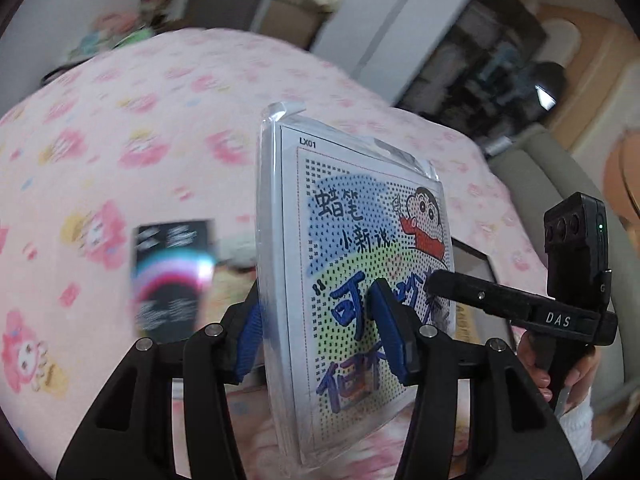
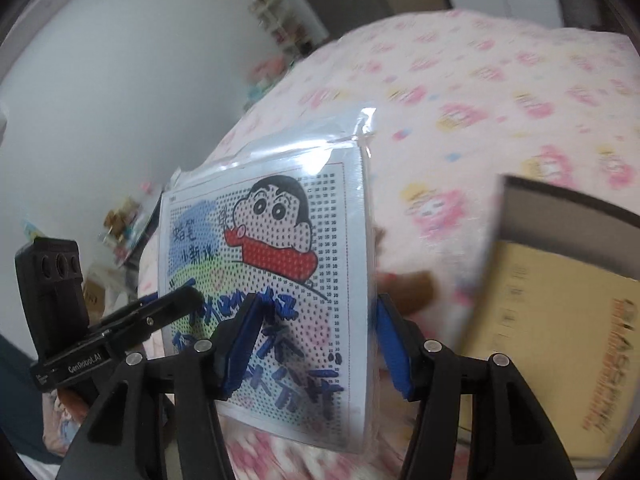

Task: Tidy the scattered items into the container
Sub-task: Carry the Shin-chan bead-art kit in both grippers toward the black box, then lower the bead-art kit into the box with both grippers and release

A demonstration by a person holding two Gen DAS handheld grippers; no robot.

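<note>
A flat craft pack (image 1: 360, 208) in a clear sleeve, printed with a cartoon boy in a red scarf, is held up above the pink bedspread (image 1: 120, 120). My left gripper (image 1: 316, 300) is shut on its lower part, one blue pad behind the near edge and one on the printed face. In the right wrist view the same pack (image 2: 272, 232) sits between the pads of my right gripper (image 2: 318, 304), which also press on it. Each view shows a black finger of the other gripper on the pack's face. A yellow-lined box (image 2: 552, 340) lies close at the right.
A black card with a rainbow arc (image 1: 172, 276) lies on the bedspread to the left of the pack. A brown soft thing (image 2: 416, 292) shows behind the pack. A person's hand (image 1: 540, 372) holds the right gripper's handle. Shelves and a grey chair stand beyond the bed.
</note>
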